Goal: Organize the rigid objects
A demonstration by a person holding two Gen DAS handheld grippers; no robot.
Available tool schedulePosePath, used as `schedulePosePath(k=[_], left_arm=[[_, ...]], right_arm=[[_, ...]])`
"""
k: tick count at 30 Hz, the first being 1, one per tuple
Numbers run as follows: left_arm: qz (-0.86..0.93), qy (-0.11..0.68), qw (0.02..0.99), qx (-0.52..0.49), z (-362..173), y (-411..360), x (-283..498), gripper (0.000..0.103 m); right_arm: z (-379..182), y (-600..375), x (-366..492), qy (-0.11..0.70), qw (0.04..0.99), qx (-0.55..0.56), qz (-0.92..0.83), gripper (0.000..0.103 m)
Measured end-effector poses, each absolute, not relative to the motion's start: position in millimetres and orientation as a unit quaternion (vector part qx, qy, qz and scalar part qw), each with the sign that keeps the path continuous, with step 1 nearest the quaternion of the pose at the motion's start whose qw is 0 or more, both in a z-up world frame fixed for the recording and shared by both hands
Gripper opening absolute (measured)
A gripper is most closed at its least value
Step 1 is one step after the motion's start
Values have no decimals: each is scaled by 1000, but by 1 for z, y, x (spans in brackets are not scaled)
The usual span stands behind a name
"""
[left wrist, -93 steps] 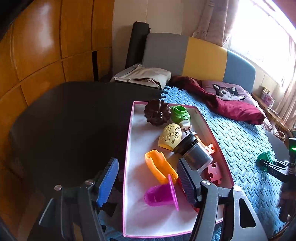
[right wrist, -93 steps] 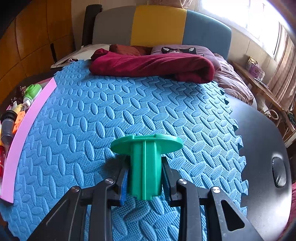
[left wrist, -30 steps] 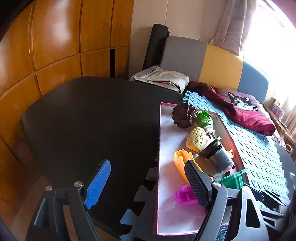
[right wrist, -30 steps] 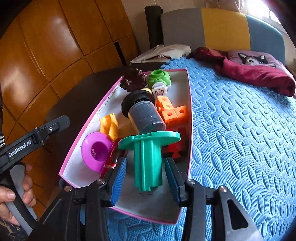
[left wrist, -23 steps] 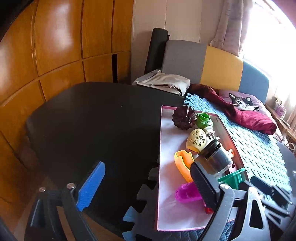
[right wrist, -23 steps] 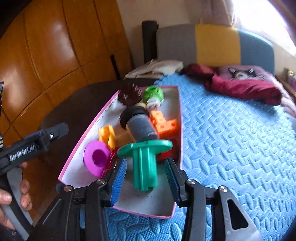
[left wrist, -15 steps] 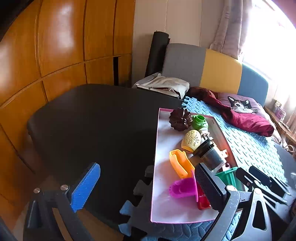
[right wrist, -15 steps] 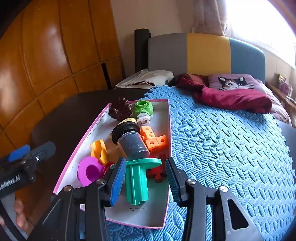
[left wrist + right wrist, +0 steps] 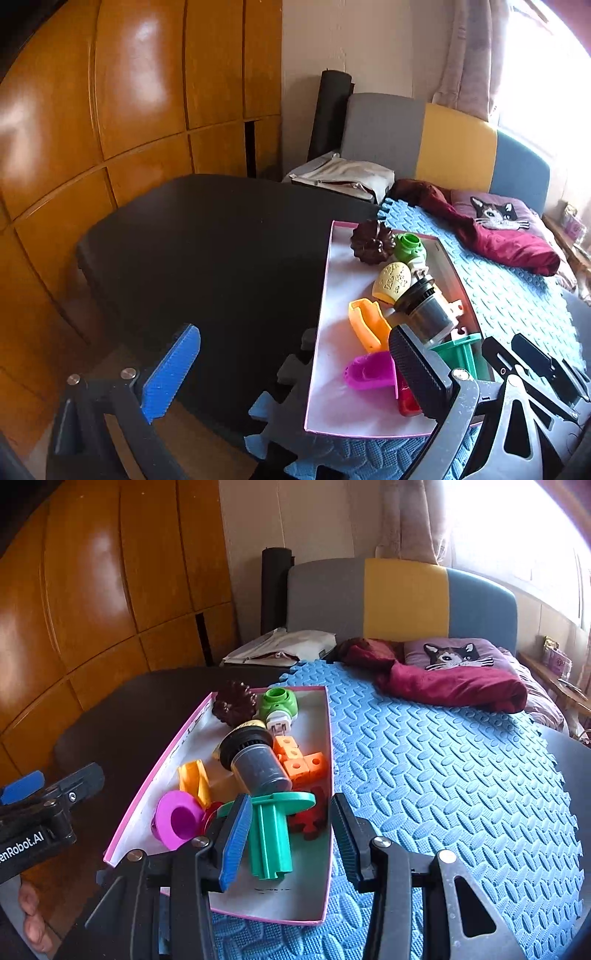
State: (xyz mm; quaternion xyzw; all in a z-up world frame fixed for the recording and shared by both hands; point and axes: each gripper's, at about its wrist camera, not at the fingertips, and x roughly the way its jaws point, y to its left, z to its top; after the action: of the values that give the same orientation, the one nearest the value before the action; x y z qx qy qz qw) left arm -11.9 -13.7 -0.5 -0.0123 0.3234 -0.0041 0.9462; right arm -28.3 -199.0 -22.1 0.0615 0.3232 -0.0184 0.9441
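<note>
Right gripper (image 9: 290,834) has its jaws spread wide, and the green flanged piece (image 9: 271,834) sits between them, inside the near end of the pink box (image 9: 325,904). It looks released: gaps show on both sides, though the left pad sits very near the stem (cannot rule out light contact). The piece stands flange up, leaning against the red part (image 9: 310,821) and close to the grey cylinder (image 9: 258,762).

Left gripper (image 9: 295,363) has its jaws wide open too, holding nothing, hovering over the dark surface (image 9: 207,240) on the far side of the box from the blue foam mat (image 9: 443,760).

Step in hand, as I read it: finish the drop and pull out.
- Lift the right gripper straight back and up along its fingers; keep the jaws open so the pads don't drag the flange.
- Don't swing sideways: the box wall is just beside the right pad, the magenta cup (image 9: 177,819) is near the left one.
- The piece is top-heavy on a narrow stem (likely to tip); if it falls it will probably stay in the box, fine.
- The box is crowded at this end: orange blocks (image 9: 303,760), yellow-orange scoop (image 9: 194,781). No pressing down.

No loose rigid items visible on the mat.
</note>
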Motion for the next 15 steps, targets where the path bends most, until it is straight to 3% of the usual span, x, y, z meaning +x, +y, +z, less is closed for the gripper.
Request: schedulePosePath(k=[9, 15], left_arm=[[-2, 313, 950, -10, 0, -14, -15, 102], [-8, 316, 949, -9, -3, -14, -13, 97]], right_arm=[[-22, -194, -27, 325, 944, 56, -13, 44], [-21, -191, -28, 324, 945, 48, -9, 44]])
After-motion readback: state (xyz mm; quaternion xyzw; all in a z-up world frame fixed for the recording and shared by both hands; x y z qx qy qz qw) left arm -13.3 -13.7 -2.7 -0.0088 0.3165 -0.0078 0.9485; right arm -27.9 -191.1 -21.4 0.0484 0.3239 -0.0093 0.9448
